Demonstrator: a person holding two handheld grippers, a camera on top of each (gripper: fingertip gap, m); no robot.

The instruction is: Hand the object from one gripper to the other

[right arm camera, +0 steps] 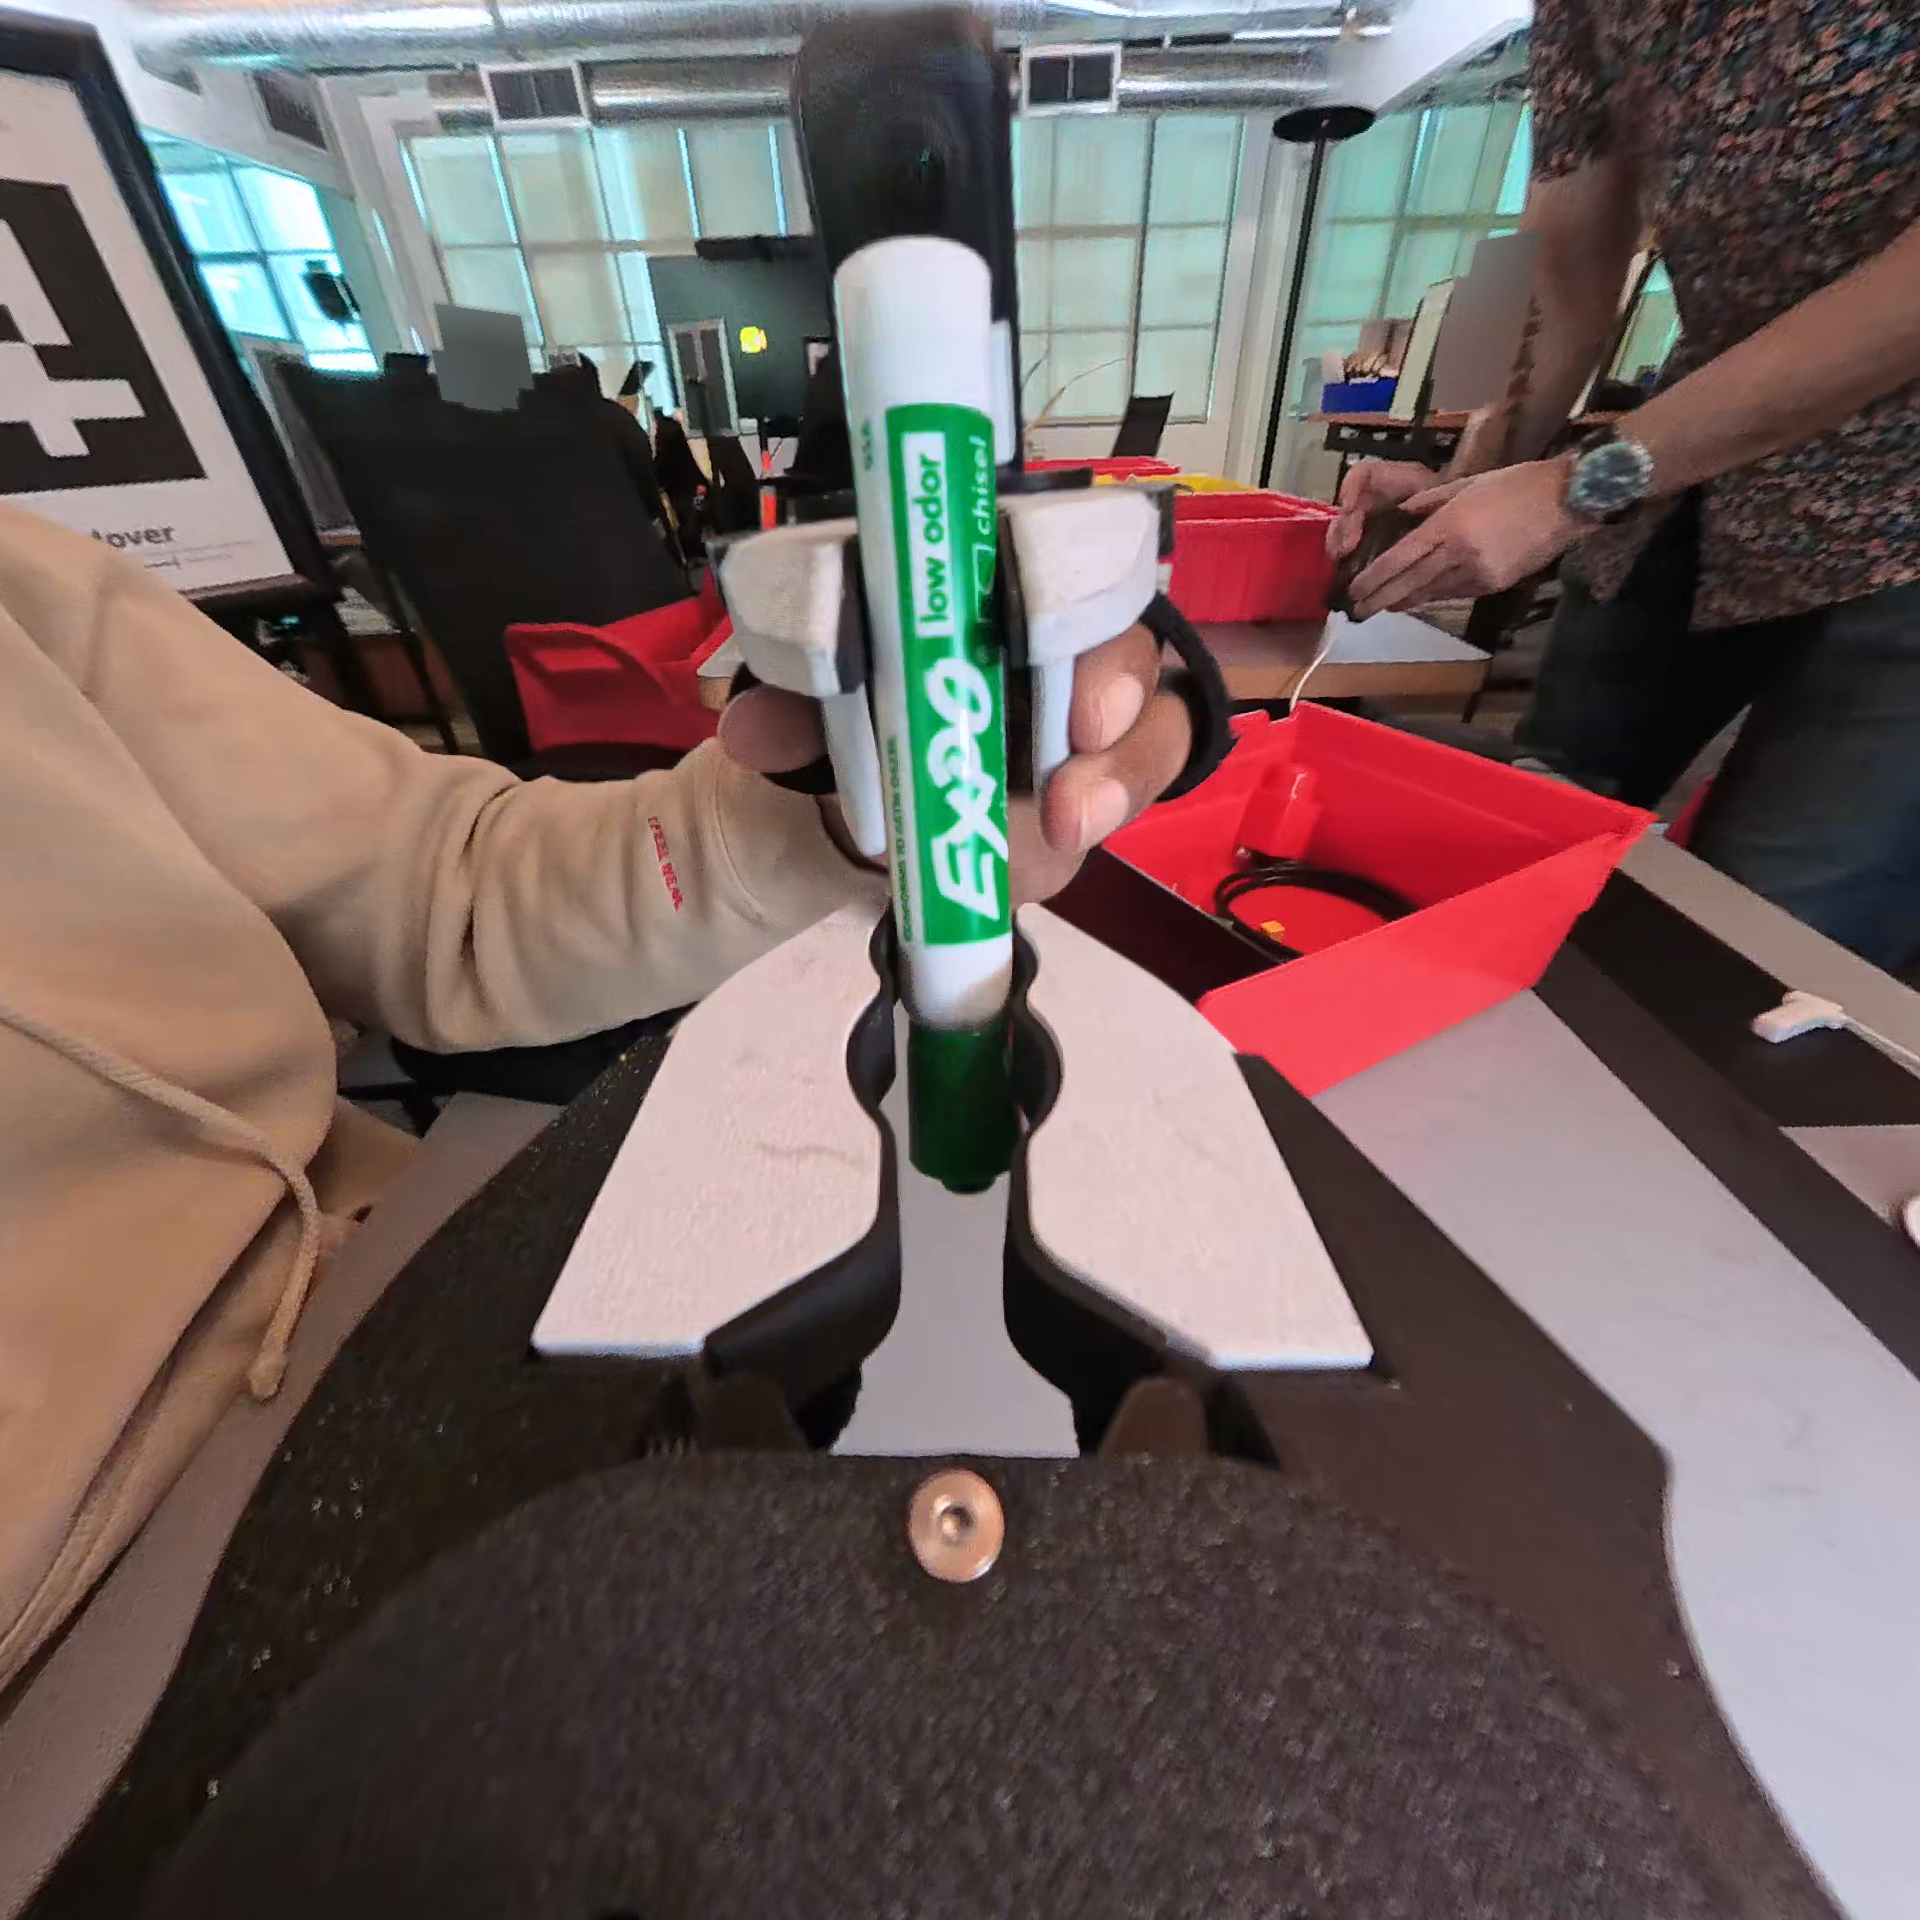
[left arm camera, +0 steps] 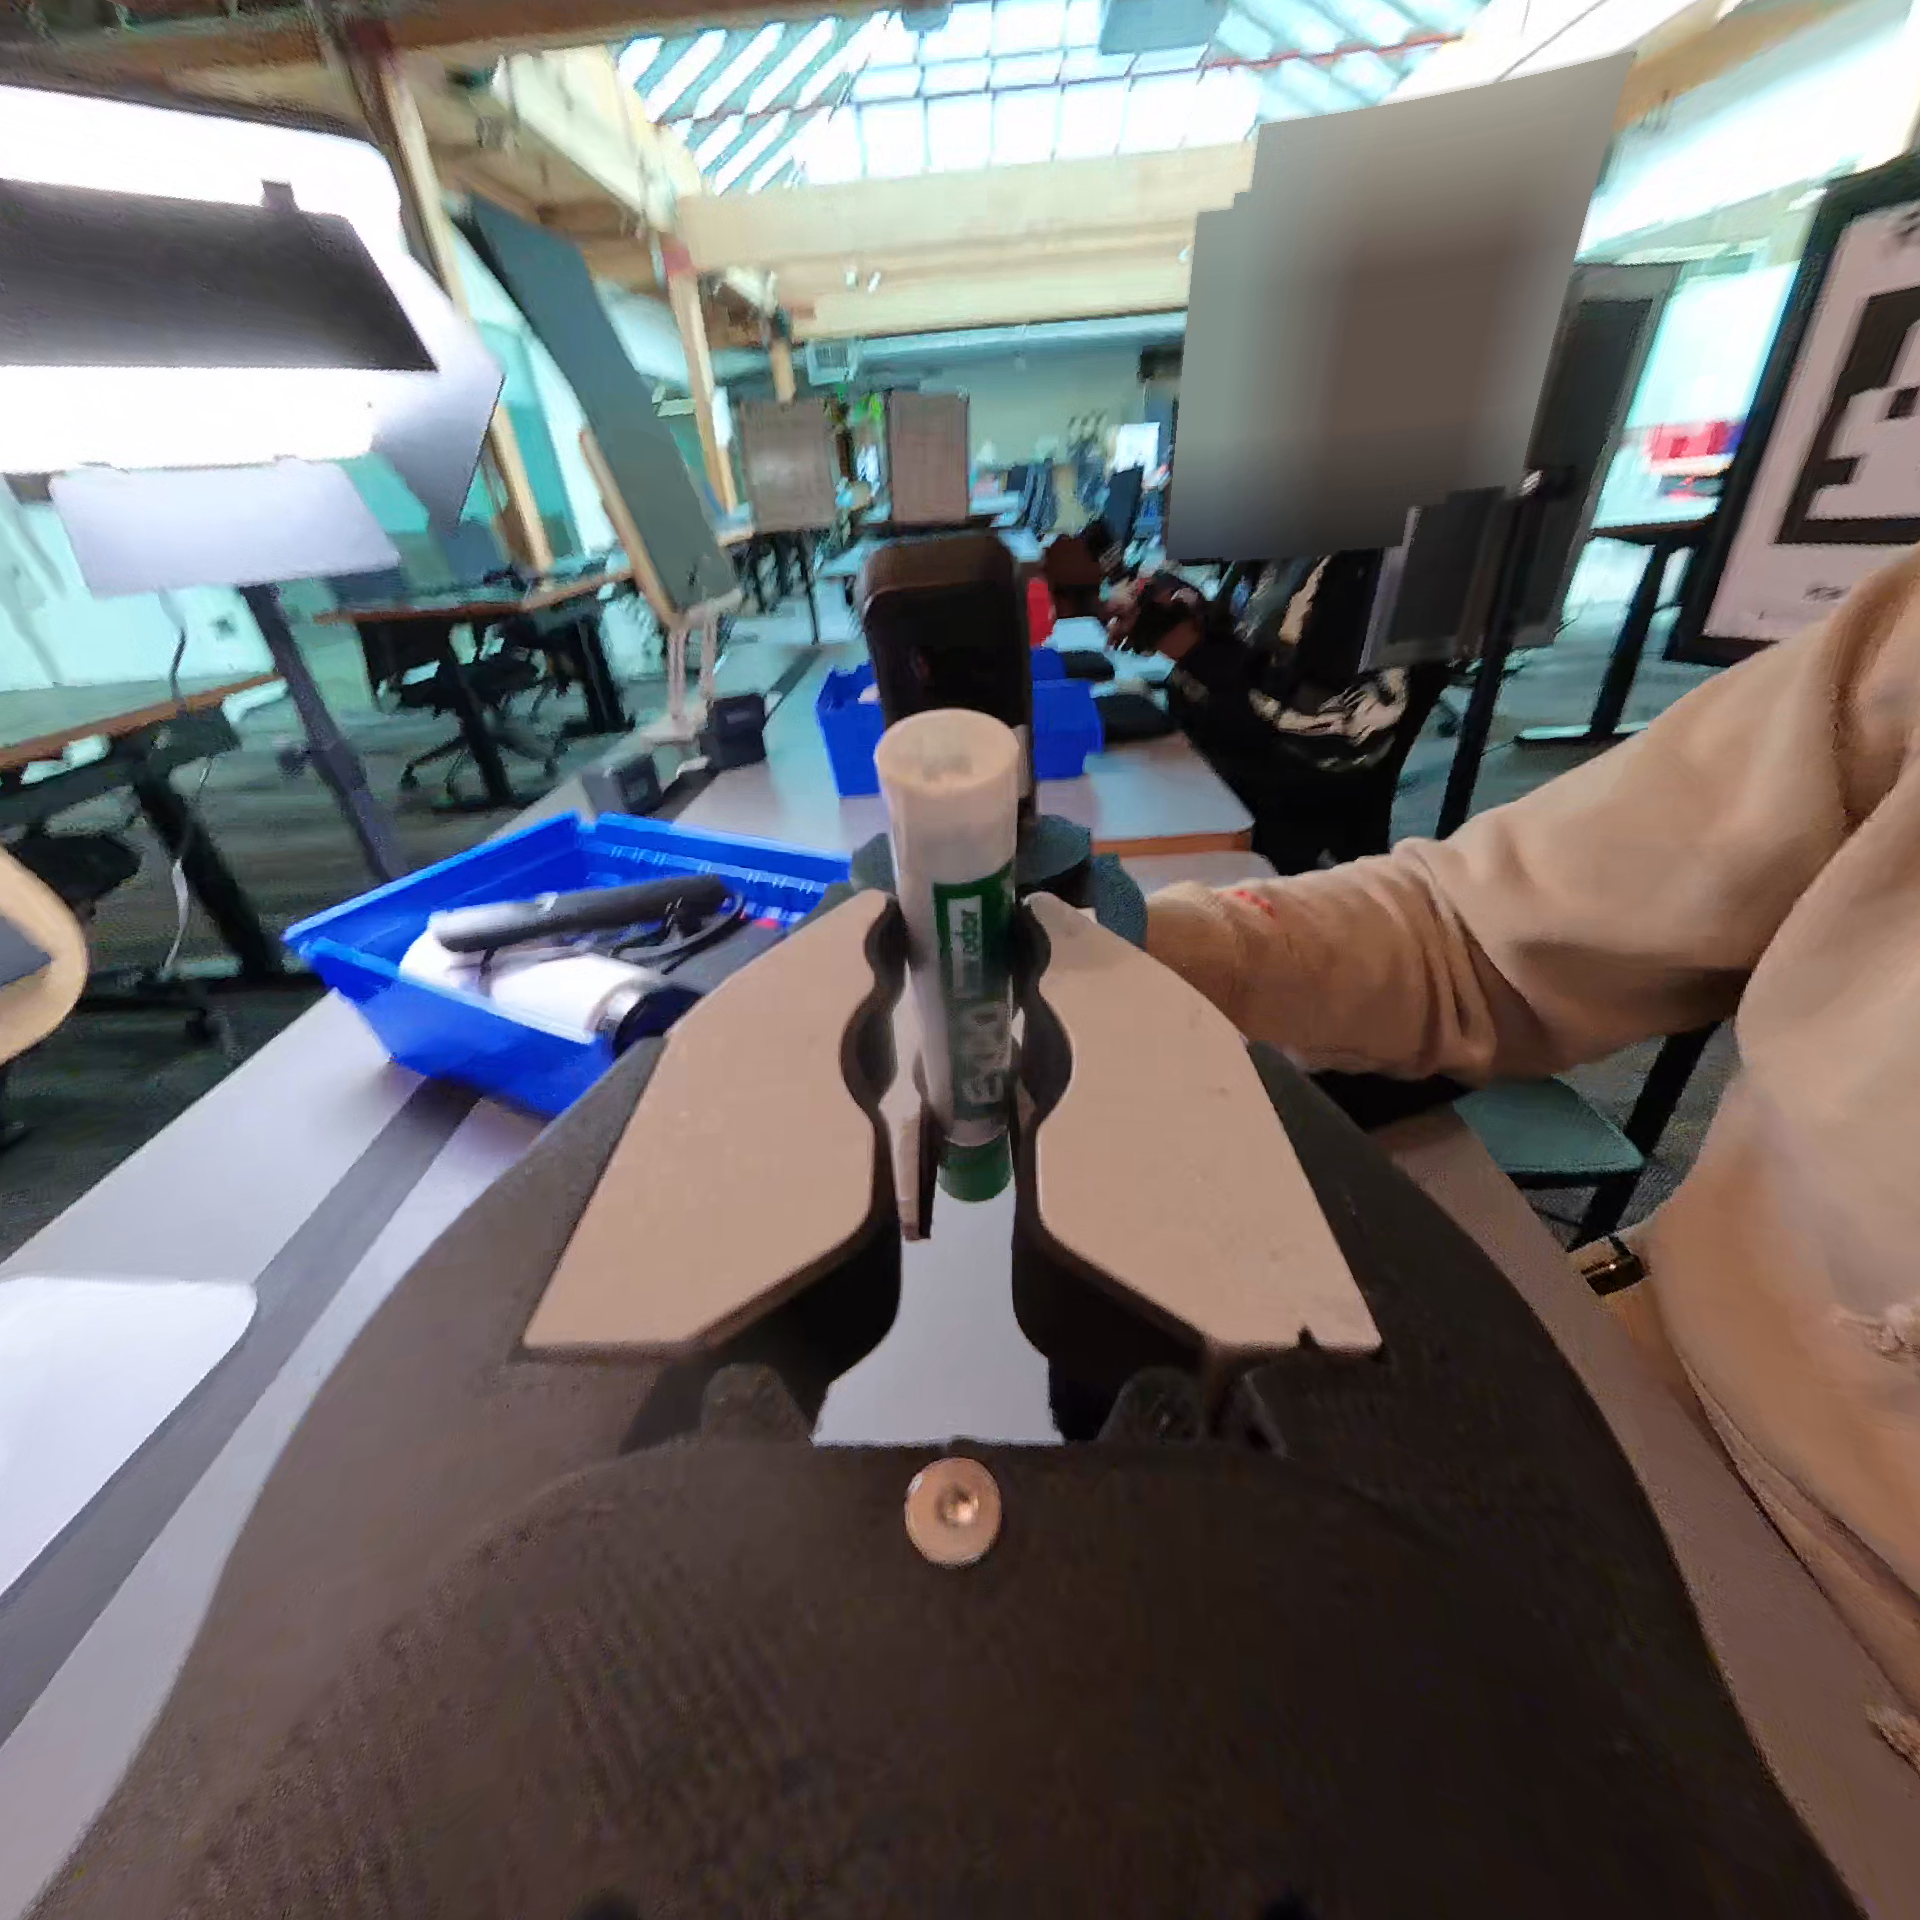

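Note:
A white dry-erase marker with a green label and green cap (right arm camera: 940, 665) stands upright, cap down, held in the air between both grippers. My right gripper (right arm camera: 956, 951) is shut on its lower end, at the cap. My left gripper (right arm camera: 930, 582) faces it from the far side and clamps the marker's labelled middle. In the left wrist view the marker (left arm camera: 951, 831) rises between my left gripper's (left arm camera: 961, 920) fingertips, which press on both sides. The right gripper's black camera housing (left arm camera: 945, 644) shows just behind it.
A blue bin (left arm camera: 447, 1029) with several items sits on the grey table at the left. A red bin (right arm camera: 1434, 966) with a black cable sits to the right. Another person's hands (right arm camera: 1455, 540) work over a farther red bin. A beige sleeve (right arm camera: 468, 862) holds the left gripper. The grippers' ends are close to 5 centimeters from one another.

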